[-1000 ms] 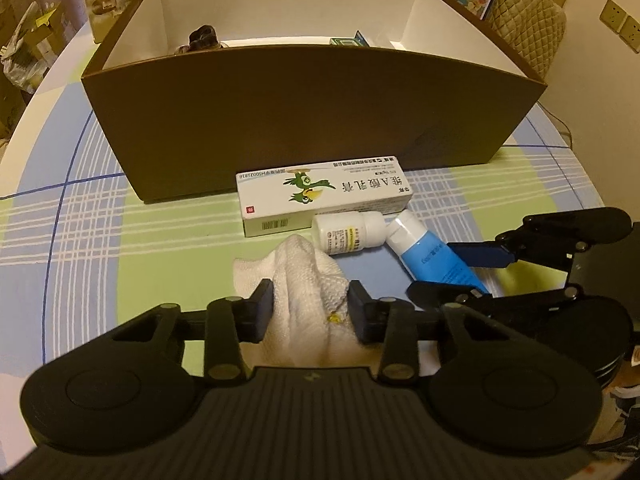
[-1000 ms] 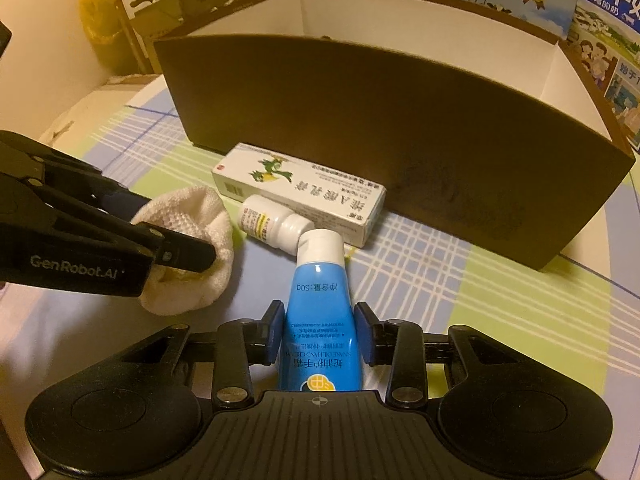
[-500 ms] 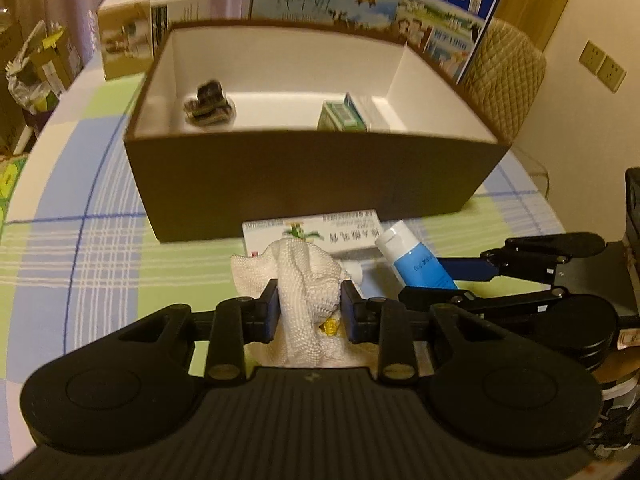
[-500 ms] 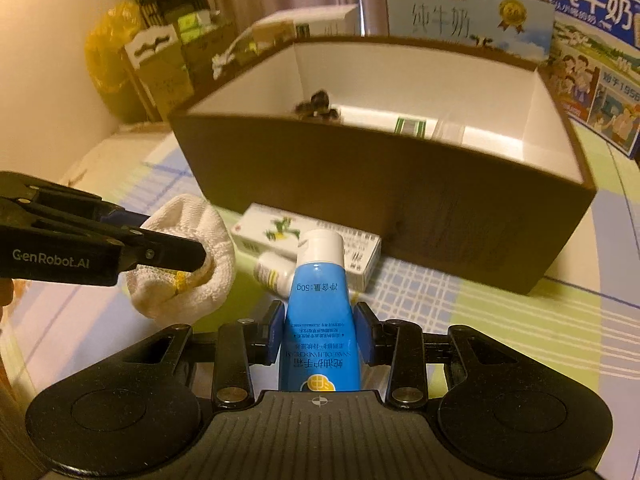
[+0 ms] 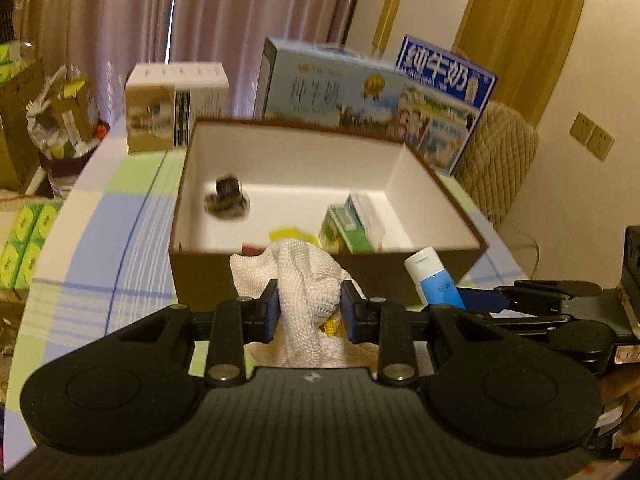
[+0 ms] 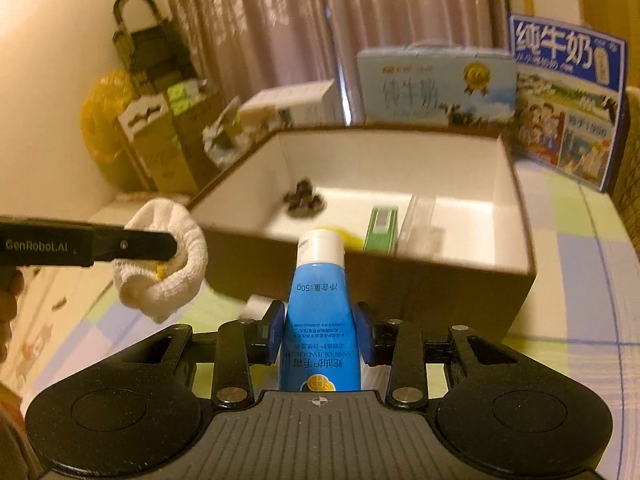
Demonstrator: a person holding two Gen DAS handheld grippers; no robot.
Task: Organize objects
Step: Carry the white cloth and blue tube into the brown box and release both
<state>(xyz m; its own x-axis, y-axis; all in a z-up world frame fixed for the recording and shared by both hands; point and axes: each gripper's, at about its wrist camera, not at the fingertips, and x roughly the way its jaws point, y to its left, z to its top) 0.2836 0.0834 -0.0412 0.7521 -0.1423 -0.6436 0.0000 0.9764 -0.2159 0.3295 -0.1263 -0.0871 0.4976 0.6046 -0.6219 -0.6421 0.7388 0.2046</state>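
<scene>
Left gripper point(image 5: 308, 312) clamped on white knitted cloth point(image 5: 306, 276), bit of yellow showing in folds, lower centre of frame. Right gripper point(image 6: 319, 332) clamped on blue hand cream tube point(image 6: 320, 320), white cap pointing away, lower centre. Both held in air just short of brown box's point(image 6: 400, 280) near wall. Box open, white inside: dark small object point(image 5: 227, 199) at left, green carton point(image 6: 380, 230) at right, something yellow near front. Milk cartons point(image 5: 352, 96) behind box, upper centre. Checked tablecloth point(image 5: 100, 264) below.
</scene>
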